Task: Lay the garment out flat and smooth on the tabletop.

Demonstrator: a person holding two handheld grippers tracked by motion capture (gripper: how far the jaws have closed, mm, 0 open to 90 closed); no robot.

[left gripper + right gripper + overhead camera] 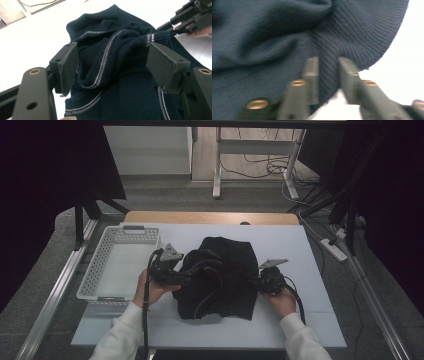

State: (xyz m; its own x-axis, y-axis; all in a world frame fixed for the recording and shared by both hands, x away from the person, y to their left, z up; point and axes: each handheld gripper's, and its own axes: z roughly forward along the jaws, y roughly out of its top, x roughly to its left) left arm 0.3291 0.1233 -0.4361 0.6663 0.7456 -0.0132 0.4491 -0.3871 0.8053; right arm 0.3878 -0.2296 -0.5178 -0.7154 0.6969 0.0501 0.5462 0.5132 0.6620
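Note:
A dark navy knit sweater (pixel 220 275) with thin pale stripes lies crumpled in the middle of the white tabletop (pixel 300 320). My left gripper (pixel 189 272) rests at the sweater's left side. In the left gripper view its jaws stand wide apart, and bunched folds of the sweater (pixel 125 95) lie between them with neither pad pressing. My right gripper (pixel 256 281) is at the sweater's right edge. In the right gripper view it (pixel 328 65) is shut on the ribbed hem of the sweater (pixel 274 32). The right gripper (pixel 172 30) shows far off in the left gripper view.
A white perforated plastic basket (pixel 95 270) stands on the table's left side, close to my left hand. A wooden strip (pixel 210 217) runs along the far edge. Cables and a power strip (pixel 332 247) lie on the floor to the right.

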